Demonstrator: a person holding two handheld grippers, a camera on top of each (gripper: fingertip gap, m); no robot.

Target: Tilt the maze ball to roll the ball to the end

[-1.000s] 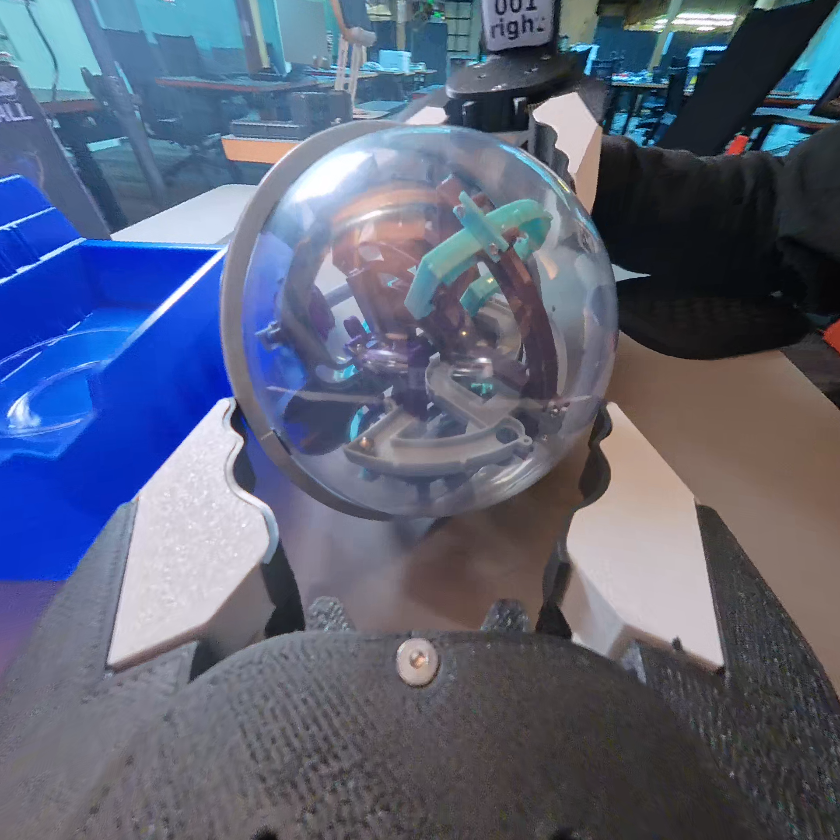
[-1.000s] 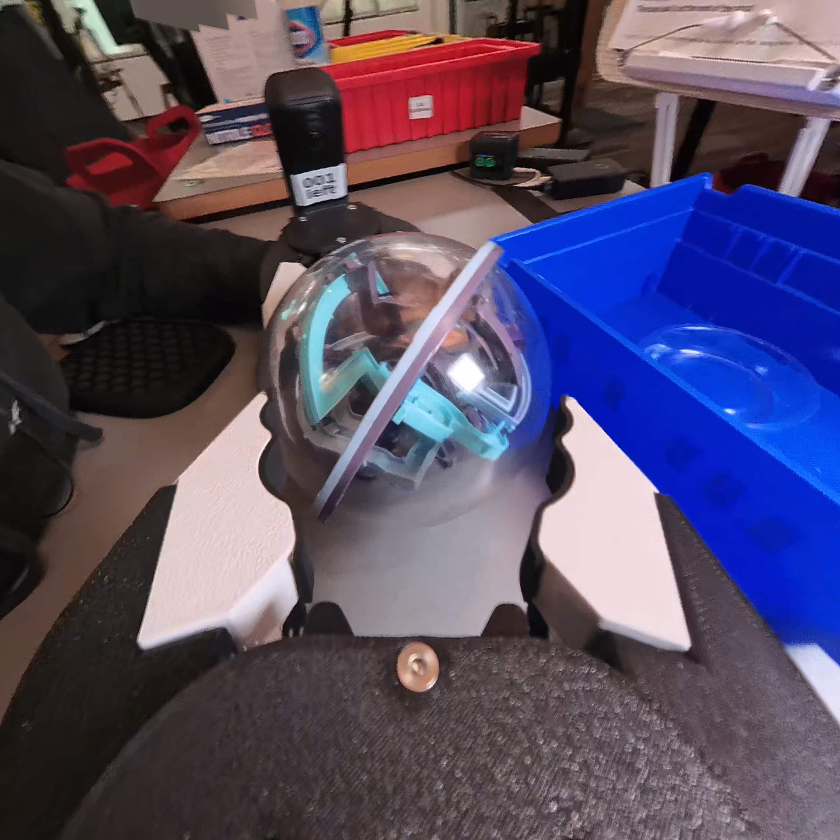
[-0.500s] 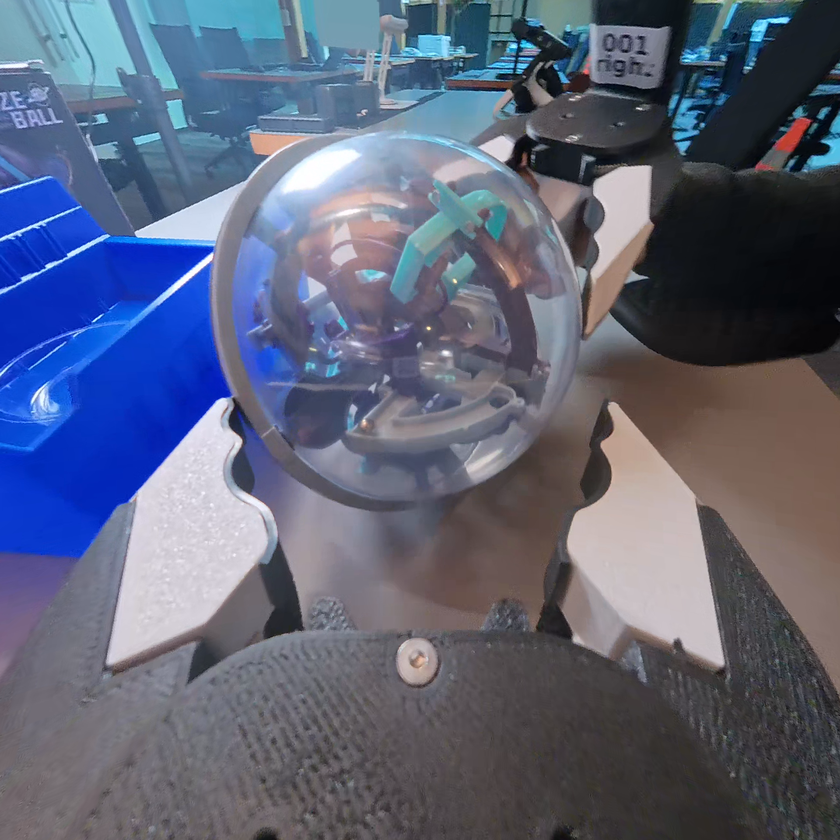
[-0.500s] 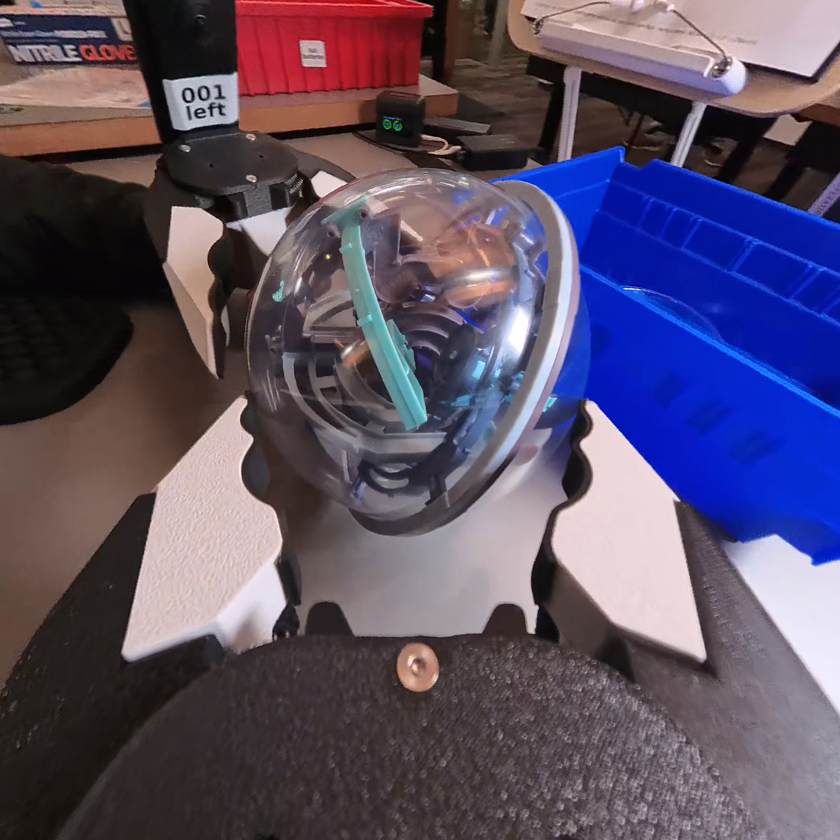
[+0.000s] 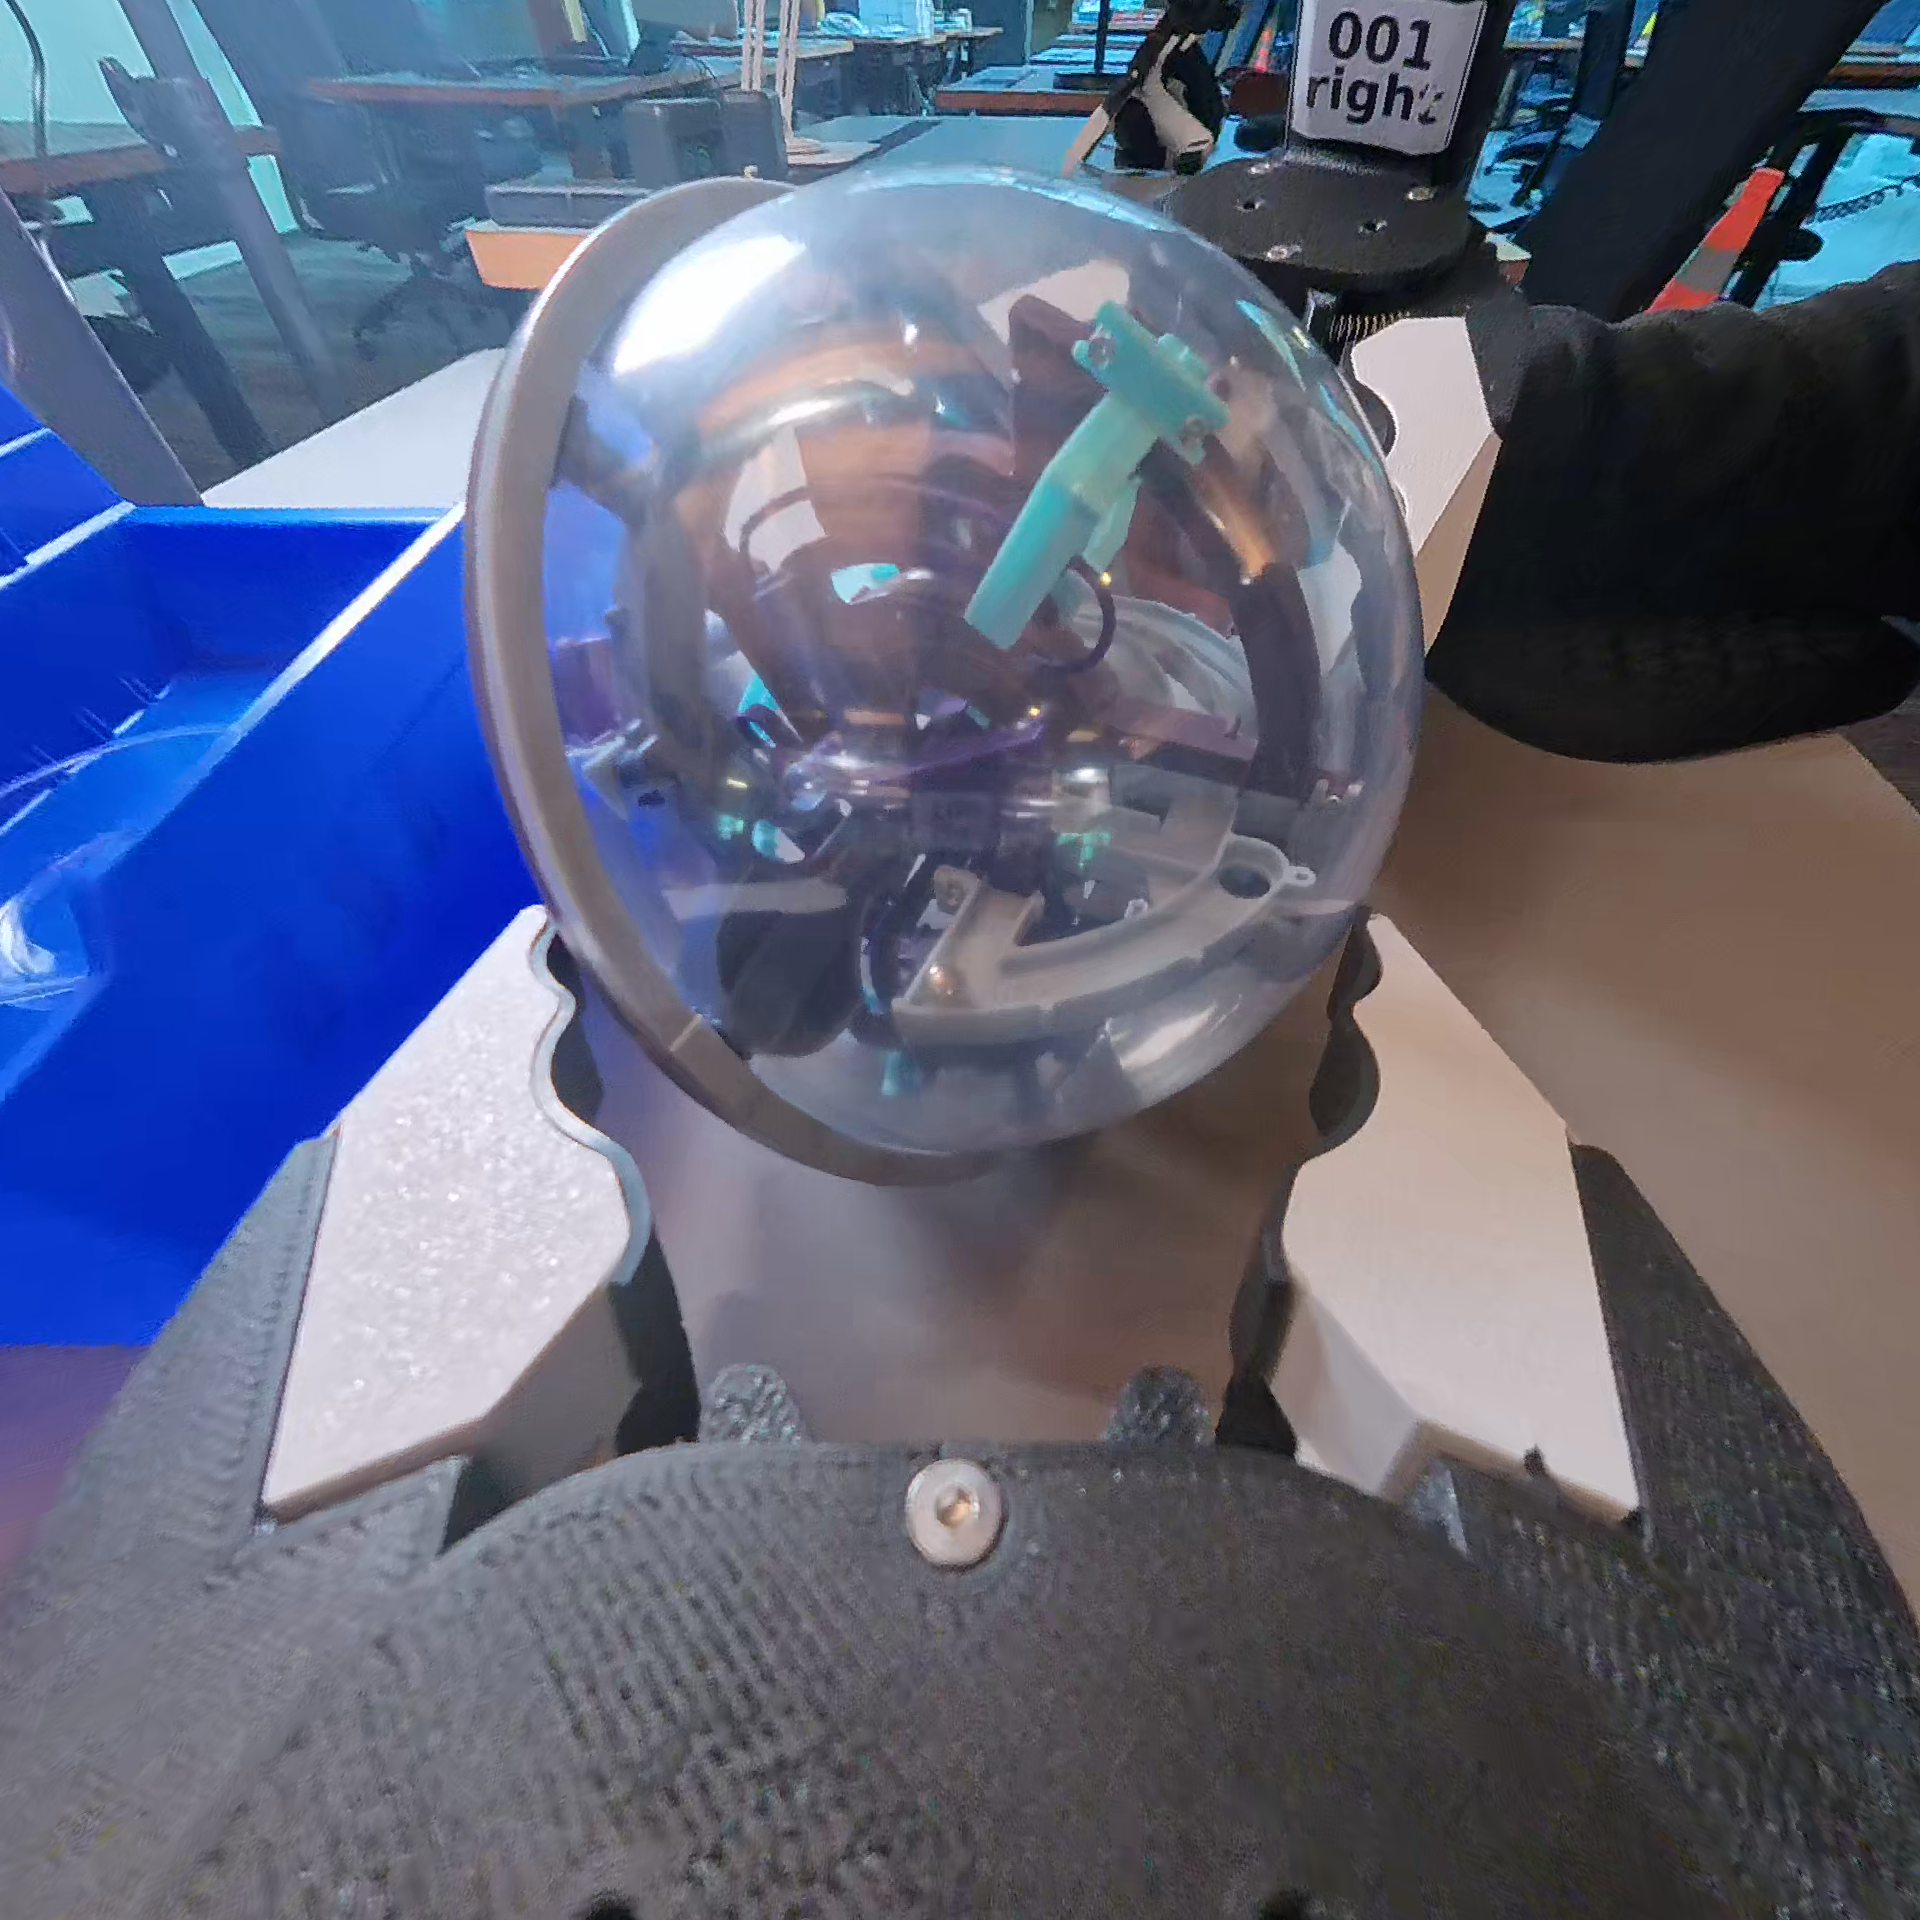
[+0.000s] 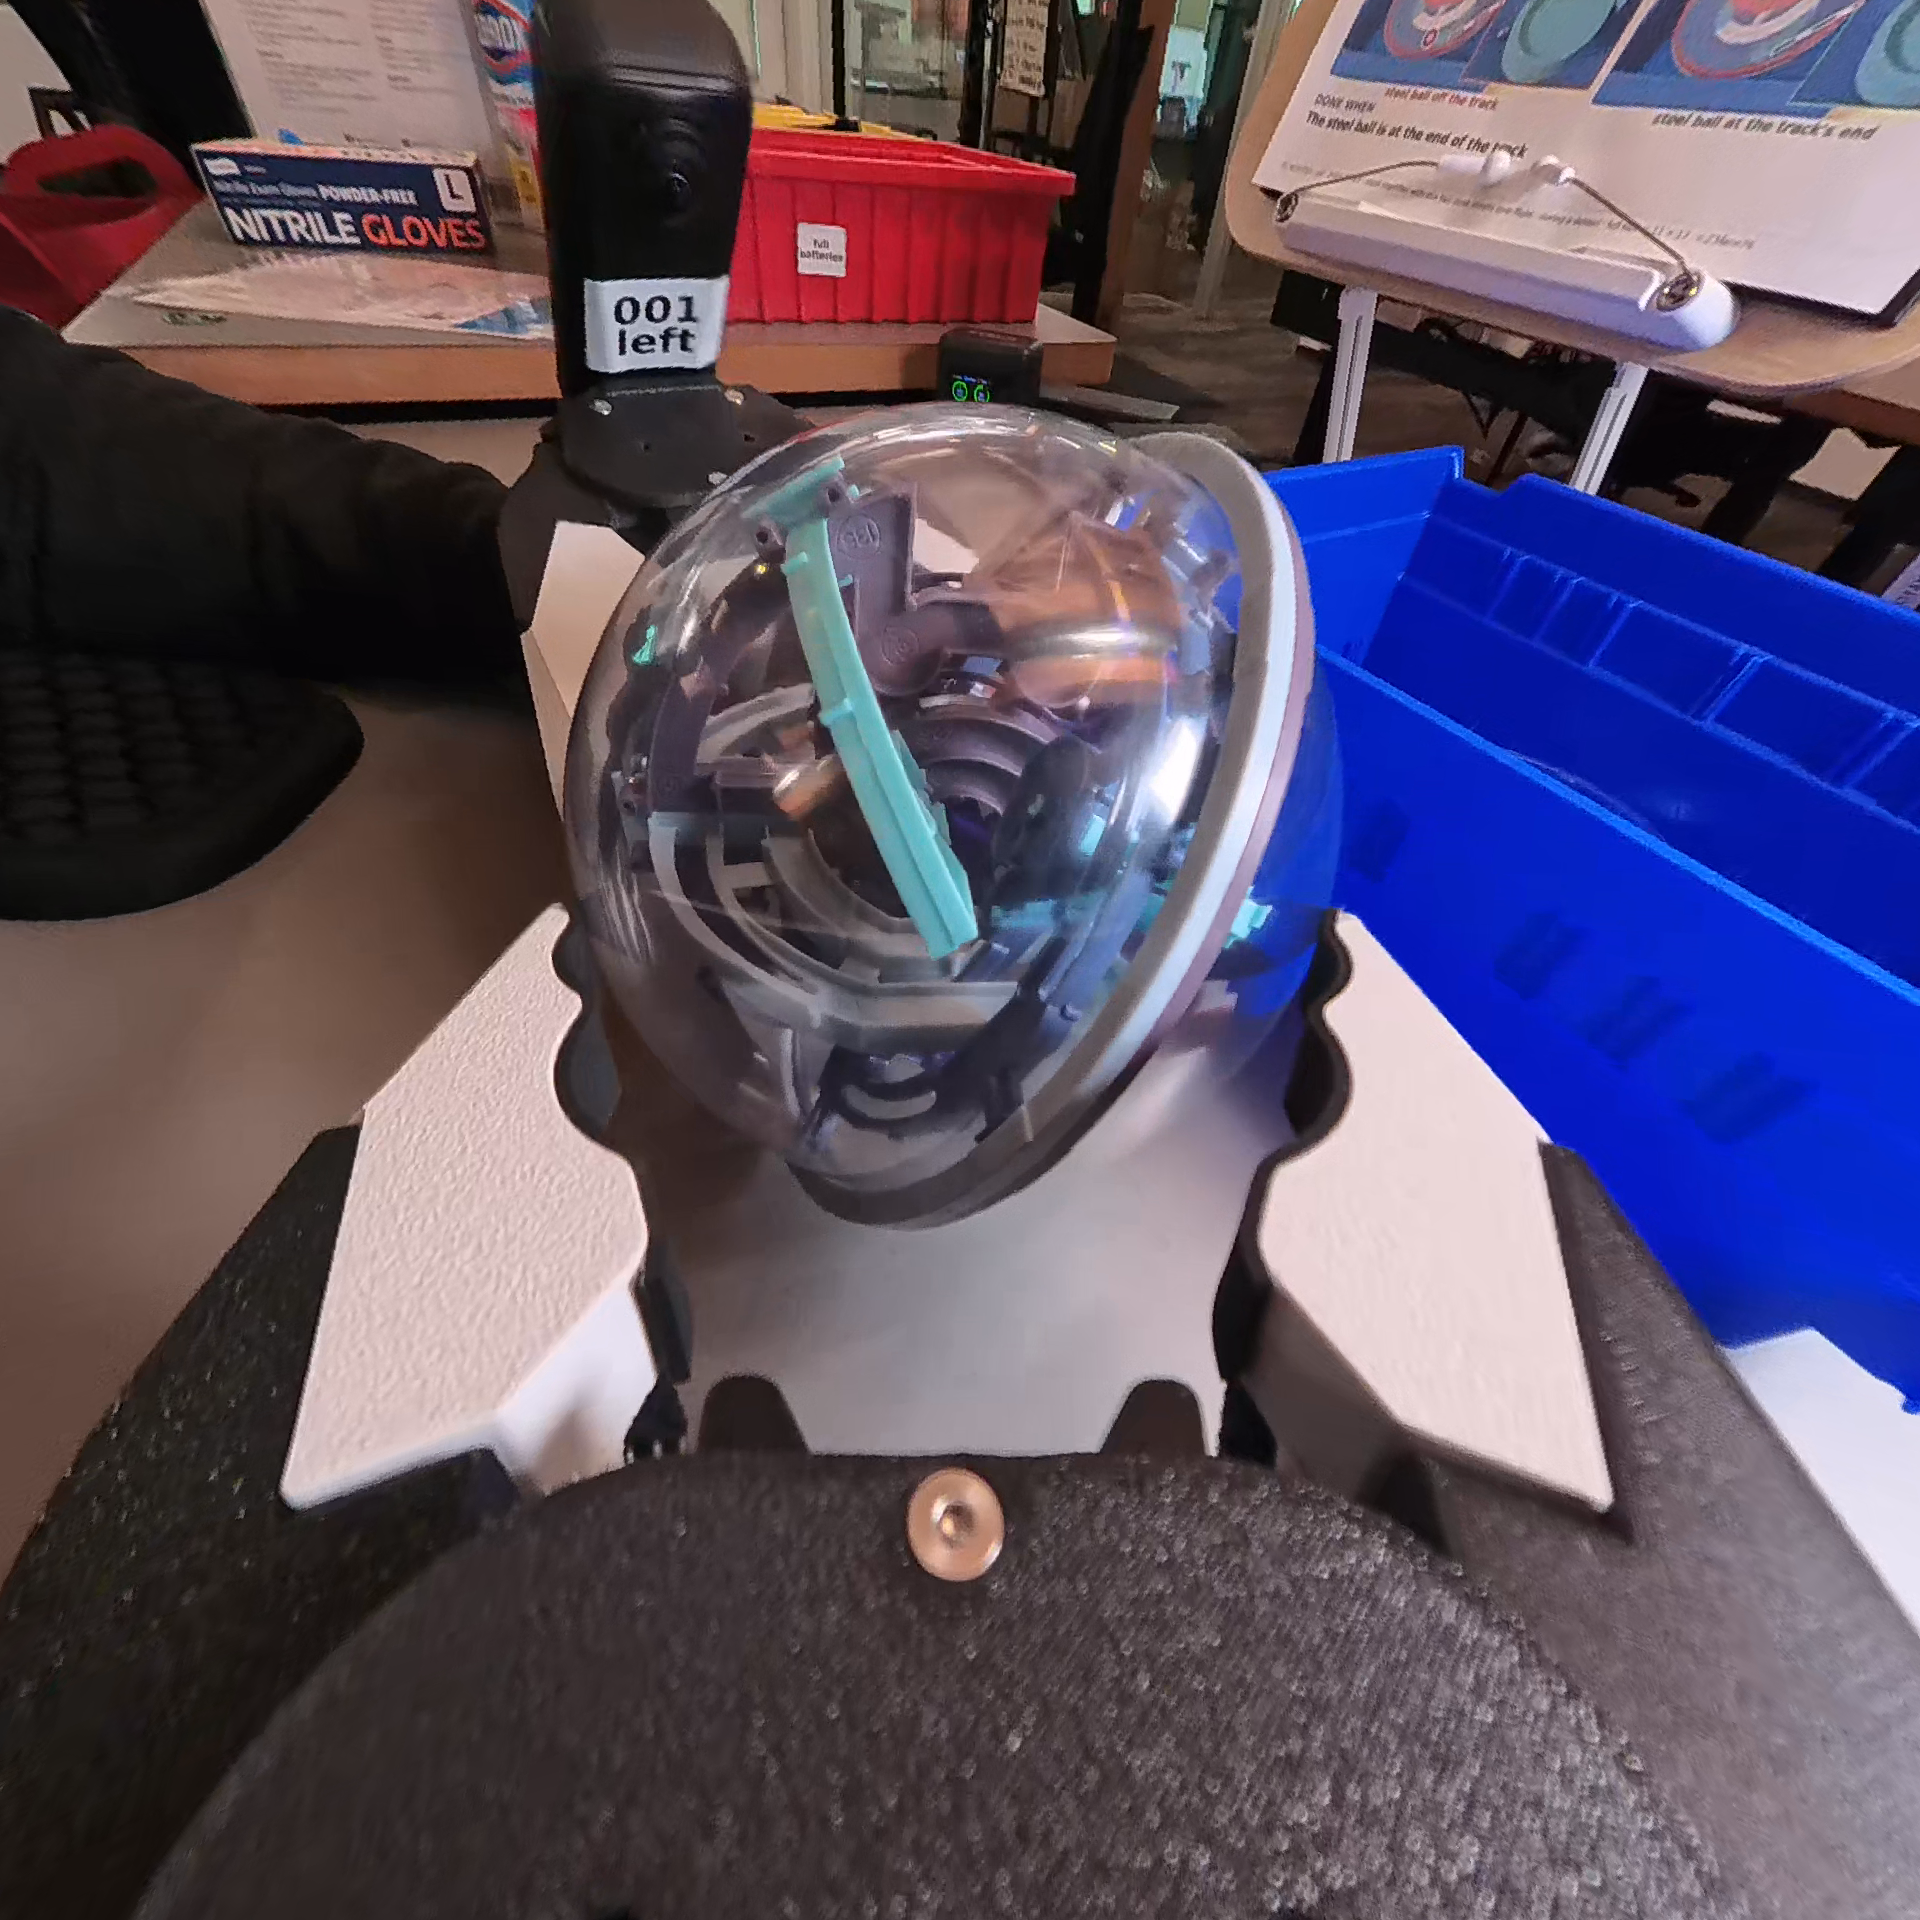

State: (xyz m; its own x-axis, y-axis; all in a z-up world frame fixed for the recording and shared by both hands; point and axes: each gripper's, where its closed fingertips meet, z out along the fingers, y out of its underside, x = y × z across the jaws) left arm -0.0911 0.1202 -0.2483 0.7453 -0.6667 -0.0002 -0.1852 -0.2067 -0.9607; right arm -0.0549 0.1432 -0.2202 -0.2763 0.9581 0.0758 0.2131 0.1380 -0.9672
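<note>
A workshop room with desks and chairs is stretching behind a tan table (image 5: pixel 1621 997). A blue bin (image 6: pixel 1621 852) is sitting at 3 o'clock of the right wrist view. The clear maze ball (image 5: pixel 935 665) is being held above the table, both the left gripper (image 5: pixel 951 997) and right gripper (image 6: pixel 951 997) clamping it from opposite sides.

I get bright, even indoor light in both wide-angle views; white glare streaks the maze ball (image 5: pixel 935 665) dome, a soft shadow lies beneath it, edges bow outward, and the far background looks soft
</note>
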